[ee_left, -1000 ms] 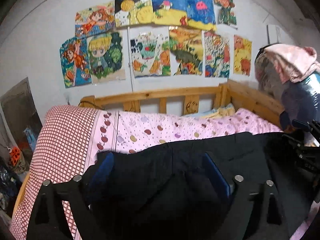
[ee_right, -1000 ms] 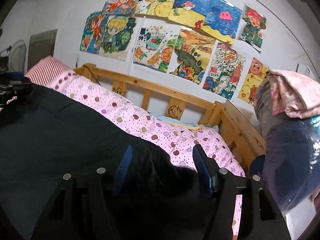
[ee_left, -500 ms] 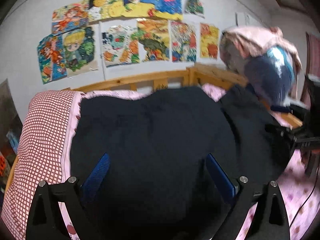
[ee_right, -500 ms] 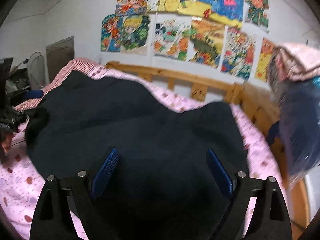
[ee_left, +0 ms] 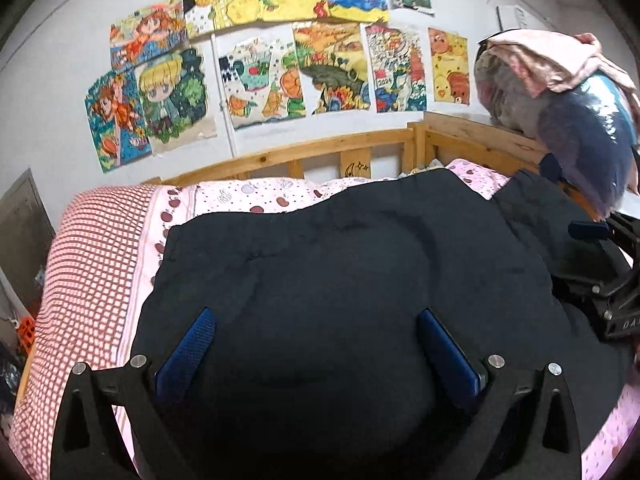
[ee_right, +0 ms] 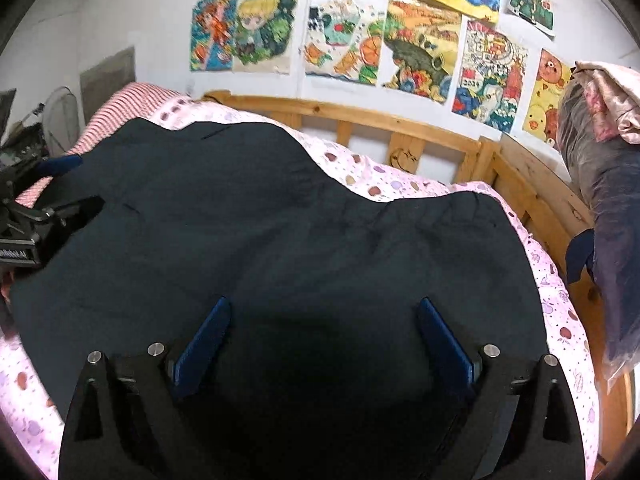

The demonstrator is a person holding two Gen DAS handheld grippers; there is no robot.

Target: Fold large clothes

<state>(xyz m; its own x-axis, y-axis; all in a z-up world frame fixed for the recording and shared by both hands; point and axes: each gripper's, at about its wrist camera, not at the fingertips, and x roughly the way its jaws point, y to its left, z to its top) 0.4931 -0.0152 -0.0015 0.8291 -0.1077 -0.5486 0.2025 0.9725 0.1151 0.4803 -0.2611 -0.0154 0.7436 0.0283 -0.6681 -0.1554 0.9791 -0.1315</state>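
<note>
Dark garment (ee_left: 340, 280) lies spread on the bed (ee_left: 92, 264), covering most of the pink spotted sheet (ee_right: 560, 312); its far edge stops short of the wooden headboard (ee_right: 360, 116). Left gripper (ee_left: 316, 328) hovers over the garment's near part, blue fingers (ee_left: 192, 344) wide apart, nothing clamped. Right gripper (ee_right: 324, 316) likewise stands wide open over the garment, holding nothing. Bagged bundle (ee_left: 580, 132) sits at the headboard's right end. Drawings (ee_left: 280, 60) hang above the headboard.

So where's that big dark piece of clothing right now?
The dark garment lies spread over the pink dotted bedsheet, in front of the wooden bed rail, filling the middle of both wrist views.
</note>
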